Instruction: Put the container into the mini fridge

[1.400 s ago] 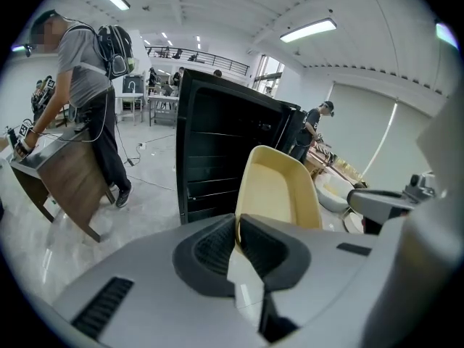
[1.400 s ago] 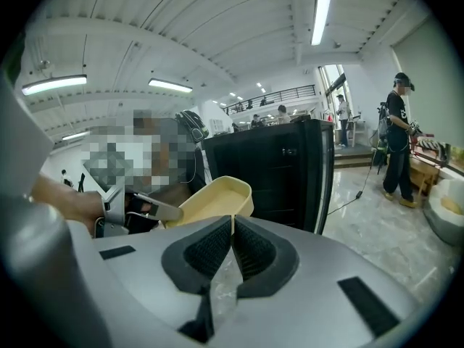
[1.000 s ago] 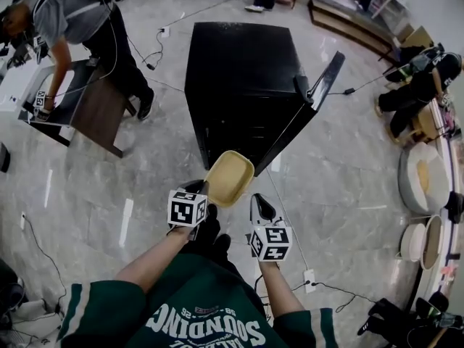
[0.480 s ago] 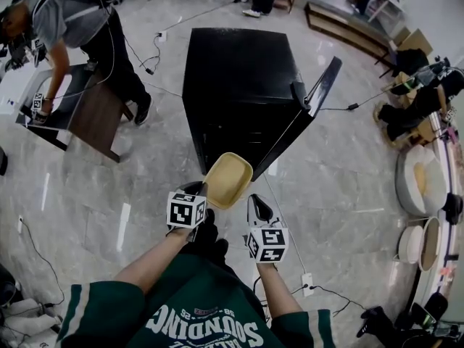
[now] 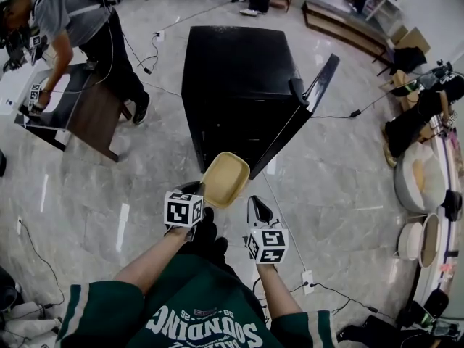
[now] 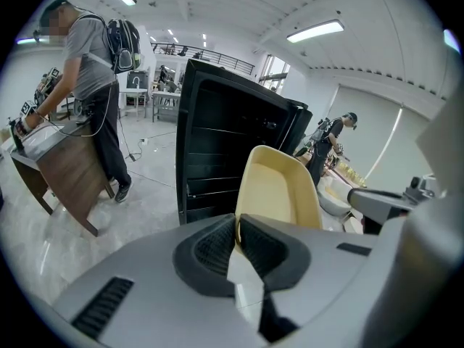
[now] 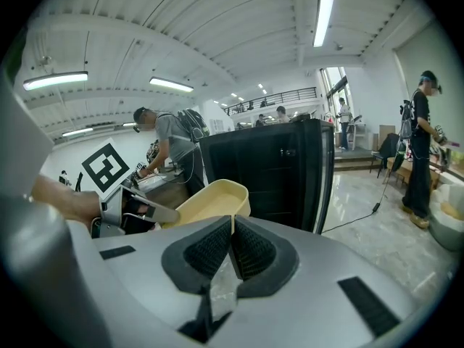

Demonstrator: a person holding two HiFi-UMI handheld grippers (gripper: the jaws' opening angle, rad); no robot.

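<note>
1. Cream plastic container (image 5: 225, 179) hangs in the air just short of the black mini fridge (image 5: 239, 78), tilted, with its hollow turned up toward my head camera.
2. My left gripper (image 5: 202, 192) has its jaws pinched almost together on the container's near rim (the thin wall sits right between the pads), and nothing else carries it.
3. My right gripper (image 5: 256, 207) sits just beside the container on its right, apart from it, jaws pressed together with nothing in them.
4. The fridge door (image 5: 313, 100) is swung out to the right, and its lower edge slants down toward the right gripper. The way in lies between that door and the cabinet's left wall, and the left gripper view shows dark shelves inside.
5. Left of the fridge, open floor runs to a wooden table (image 5: 90, 111) where a person (image 5: 76, 17) leans over, well apart from the container.
6. The floor (image 5: 109, 194) is glossy grey marble. A thin cable (image 5: 286, 223) crosses it from the foot of the door toward a socket near my right arm.
7. The room is a large hall with a white ceiling and strip lights (image 7: 322, 17). More people stand at the far right.
</note>
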